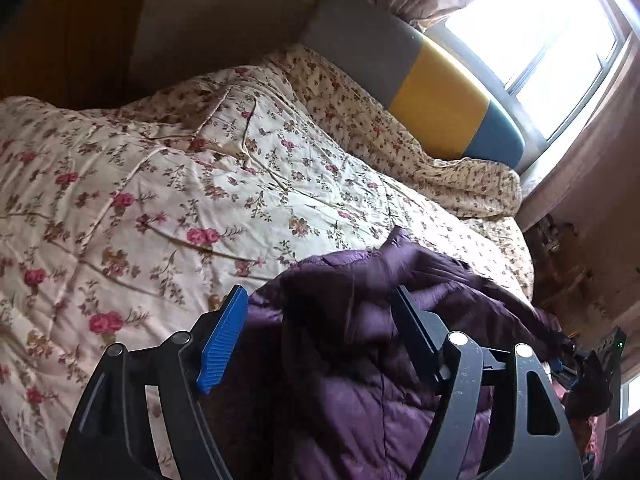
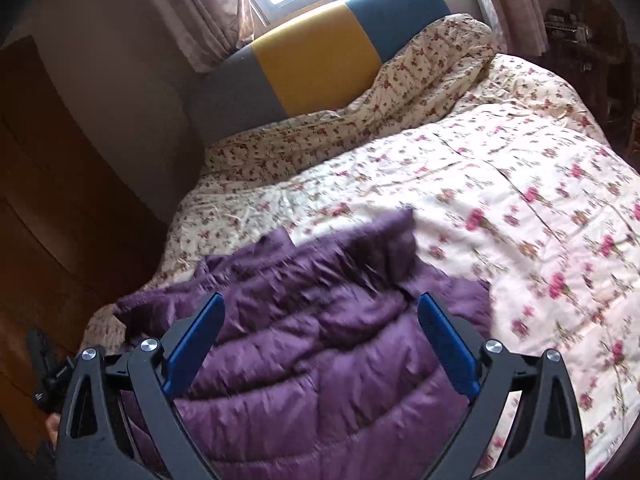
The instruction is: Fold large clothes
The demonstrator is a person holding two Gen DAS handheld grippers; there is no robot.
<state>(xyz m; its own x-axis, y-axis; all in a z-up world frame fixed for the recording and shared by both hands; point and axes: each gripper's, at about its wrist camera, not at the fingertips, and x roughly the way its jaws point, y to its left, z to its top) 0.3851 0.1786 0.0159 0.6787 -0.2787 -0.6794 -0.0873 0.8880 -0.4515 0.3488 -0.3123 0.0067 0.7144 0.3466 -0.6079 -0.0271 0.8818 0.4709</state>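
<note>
Lying crumpled on the near part of the bed (image 2: 520,184), the purple quilted jacket (image 2: 312,320) shows puffy stitched bands and a slightly shiny, wrinkled shell, one corner rising in a peak toward the headboard (image 2: 316,56). One jacket is in view. The left hand-held gripper (image 1: 320,308) hangs over it with jaws wide, pads off the fabric; the right hand-held gripper (image 2: 320,316) likewise stands wide above it, gripping nothing. A floral quilt (image 1: 160,184) covers the bed, with a second, finer-patterned floral cover (image 2: 360,120) bunched against the grey, yellow and blue headboard. Curtains (image 2: 208,12) frame one bright window (image 1: 532,20) behind.
</note>
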